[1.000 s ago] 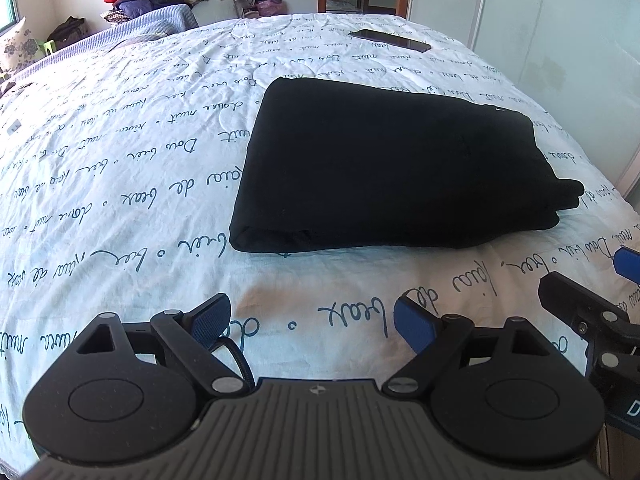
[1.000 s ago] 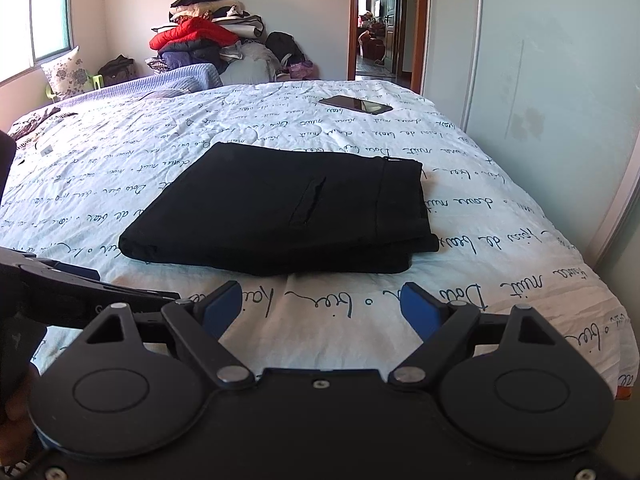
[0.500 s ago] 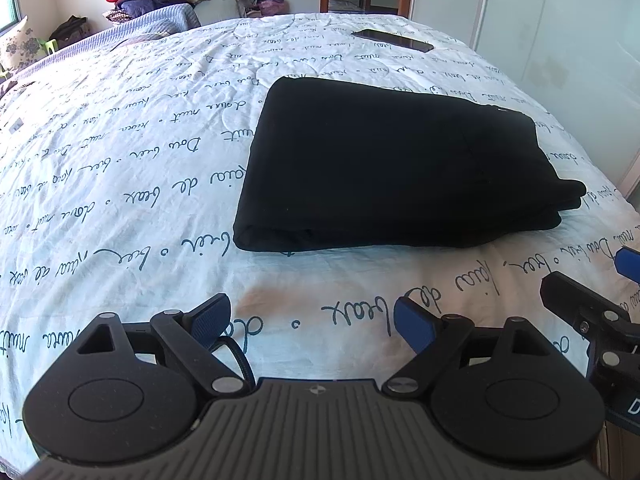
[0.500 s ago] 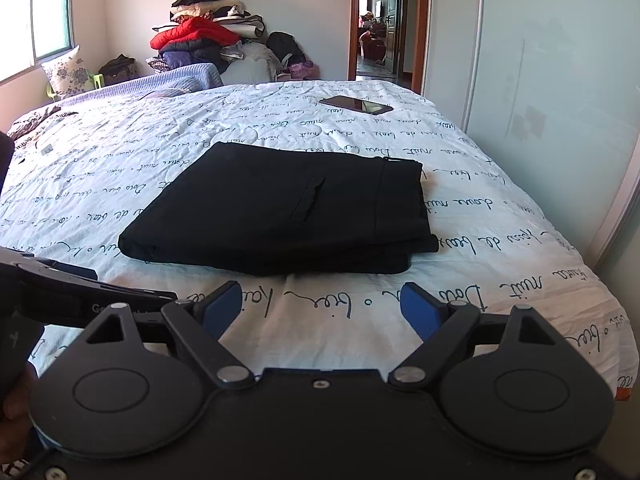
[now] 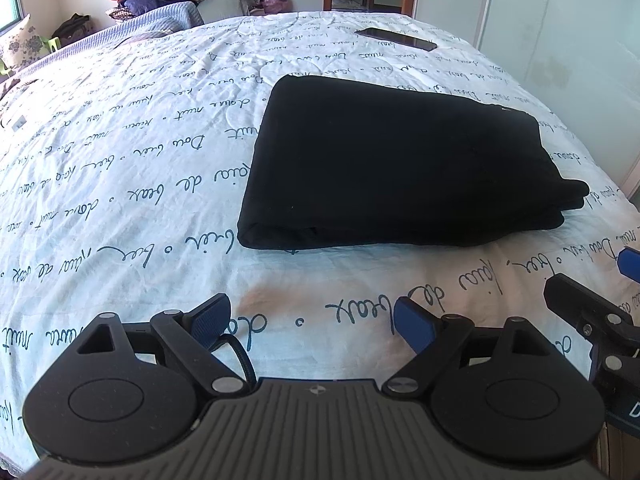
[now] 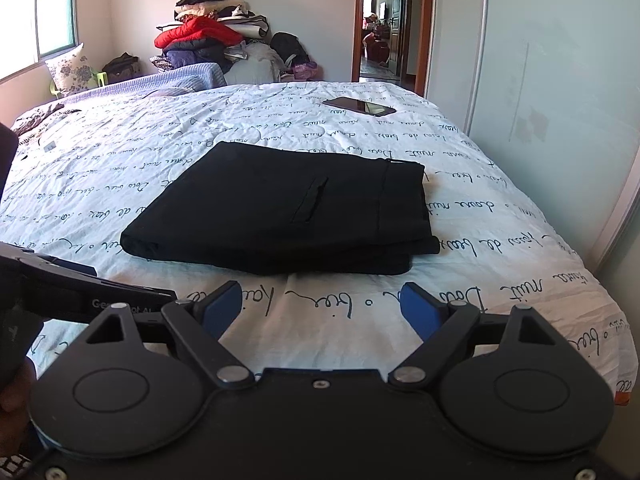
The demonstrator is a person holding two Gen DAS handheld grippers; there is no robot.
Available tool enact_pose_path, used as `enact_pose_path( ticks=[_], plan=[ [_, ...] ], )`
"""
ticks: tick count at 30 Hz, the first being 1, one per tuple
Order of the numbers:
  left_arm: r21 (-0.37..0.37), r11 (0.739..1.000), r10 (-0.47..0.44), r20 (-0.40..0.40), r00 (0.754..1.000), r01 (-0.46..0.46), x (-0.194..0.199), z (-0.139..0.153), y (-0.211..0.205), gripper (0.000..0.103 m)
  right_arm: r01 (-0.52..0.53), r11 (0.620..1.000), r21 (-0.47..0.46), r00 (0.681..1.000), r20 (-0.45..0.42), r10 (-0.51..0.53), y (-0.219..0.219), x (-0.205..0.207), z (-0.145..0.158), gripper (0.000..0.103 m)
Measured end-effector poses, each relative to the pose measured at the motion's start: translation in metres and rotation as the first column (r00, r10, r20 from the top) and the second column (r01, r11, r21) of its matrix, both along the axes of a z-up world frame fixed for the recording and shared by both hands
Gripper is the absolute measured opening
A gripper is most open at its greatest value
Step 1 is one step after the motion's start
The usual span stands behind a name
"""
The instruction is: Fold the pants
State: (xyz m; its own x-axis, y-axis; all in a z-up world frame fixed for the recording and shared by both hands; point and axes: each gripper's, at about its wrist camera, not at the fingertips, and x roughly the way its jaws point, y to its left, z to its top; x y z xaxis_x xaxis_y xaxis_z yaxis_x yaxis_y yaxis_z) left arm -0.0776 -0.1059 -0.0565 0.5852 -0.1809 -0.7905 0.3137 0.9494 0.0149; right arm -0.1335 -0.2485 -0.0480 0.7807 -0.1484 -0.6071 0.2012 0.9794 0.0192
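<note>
The black pants (image 5: 400, 168) lie folded into a compact, layered rectangle on the script-printed bedspread (image 5: 120, 184), so the folding looks finished, or nearly so. In the right wrist view the stacked edges show along the near side, a welt pocket faces up, and the waistband end lies toward 3 o'clock. One lower layer pokes out a little at the near right corner; squaring that up is about all that might be left, as far as I can judge.

Going left to right: the left gripper (image 5: 310, 320) hangs over bare bedspread at 6 o'clock of the bundle, apart from it. Its blue pads are spread wide with nothing between them, only cloth print showing in the gap. The right gripper (image 6: 322, 308) sits just beside it, also short of the pants, jaws likewise wide apart and empty.

The pants rest a little right of the bed's middle. A dark phone (image 6: 359, 106) lies well beyond them at about 12 o'clock, near the far edge.

No box, basket or drawer shows in either view. The nearest thing to storage is a loose heap of clothes (image 6: 208, 40) against the far wall at 11 o'clock.
</note>
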Motion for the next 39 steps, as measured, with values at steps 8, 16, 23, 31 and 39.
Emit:
enact_pose_path(
  ticks=[8,16,23,31,39],
  plan=[
    [0.002,1.000,0.011,-0.001,1.000,-0.011,0.0015,0.0008,0.0033,0.091,0.013,1.000,-0.001,1.000,-0.005,-0.013,-0.0093,-0.0024,0.0001,0.087],
    [0.014,1.000,0.005,0.008,1.000,-0.005,0.0001,0.0011,0.0014,0.091,0.009,1.000,0.003,1.000,-0.003,-0.009,-0.0094,-0.0011,-0.0007,0.087],
    [0.019,1.000,0.007,0.010,1.000,-0.008,0.0004,0.0002,0.0019,0.091,0.009,1.000,0.003,1.000,-0.005,-0.009,-0.0088,-0.0009,-0.0016,0.087],
    [0.021,1.000,0.007,0.014,1.000,-0.007,0.0004,0.0002,0.0032,0.091,0.003,1.000,0.000,1.000,-0.006,-0.003,-0.0076,-0.0010,-0.0025,0.087],
    [0.025,1.000,0.007,0.019,1.000,-0.007,-0.0002,0.0005,0.0020,0.091,0.002,1.000,0.000,1.000,-0.006,-0.002,-0.0070,-0.0010,-0.0021,0.087]
  ],
)
